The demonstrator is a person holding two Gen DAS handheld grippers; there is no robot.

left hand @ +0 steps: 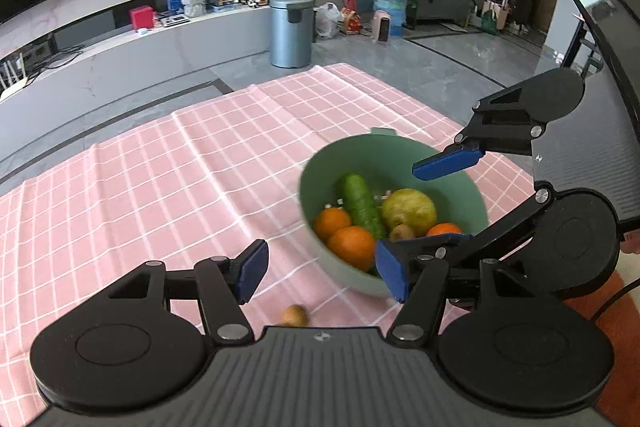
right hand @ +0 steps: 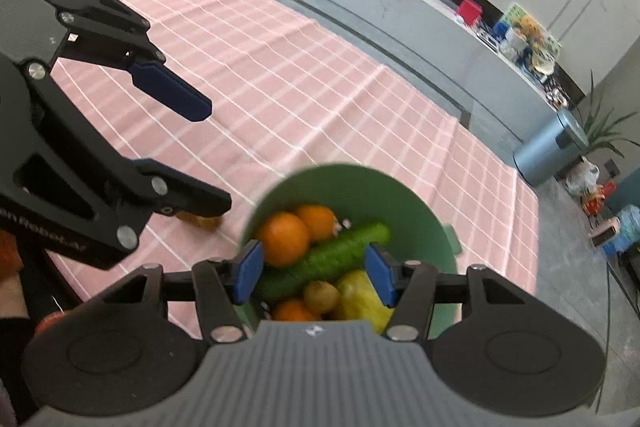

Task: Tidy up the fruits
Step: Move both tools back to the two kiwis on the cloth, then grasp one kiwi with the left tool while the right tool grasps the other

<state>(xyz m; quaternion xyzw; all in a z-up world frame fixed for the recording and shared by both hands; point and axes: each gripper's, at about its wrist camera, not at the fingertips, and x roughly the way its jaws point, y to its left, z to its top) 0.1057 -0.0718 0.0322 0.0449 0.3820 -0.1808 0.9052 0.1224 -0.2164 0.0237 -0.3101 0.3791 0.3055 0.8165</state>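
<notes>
A green bowl point(left hand: 320, 167) stands on the pink checked cloth and holds oranges point(left hand: 351, 246), a cucumber point(left hand: 362, 205), a yellow-green fruit point(left hand: 408, 209) and a kiwi point(left hand: 401, 231). A small brown fruit point(left hand: 295, 315) lies on the cloth just in front of my left gripper point(left hand: 324, 273), which is open and empty beside the bowl. My right gripper point(right hand: 314, 275) is open over the bowl point(right hand: 416, 211), above the cucumber point(right hand: 320, 263), orange point(right hand: 285, 237) and kiwi point(right hand: 320, 297). It also shows in the left wrist view point(left hand: 436, 203). The left gripper point(right hand: 198, 163) shows in the right wrist view, with the brown fruit point(right hand: 202, 221) partly hidden under it.
The pink cloth point(left hand: 180, 179) covers the table. Beyond its far edge are a grey bin point(left hand: 291, 31), a water jug point(left hand: 390, 5), plants and a long low cabinet point(left hand: 120, 67). A dark table edge point(left hand: 608, 39) runs at the right.
</notes>
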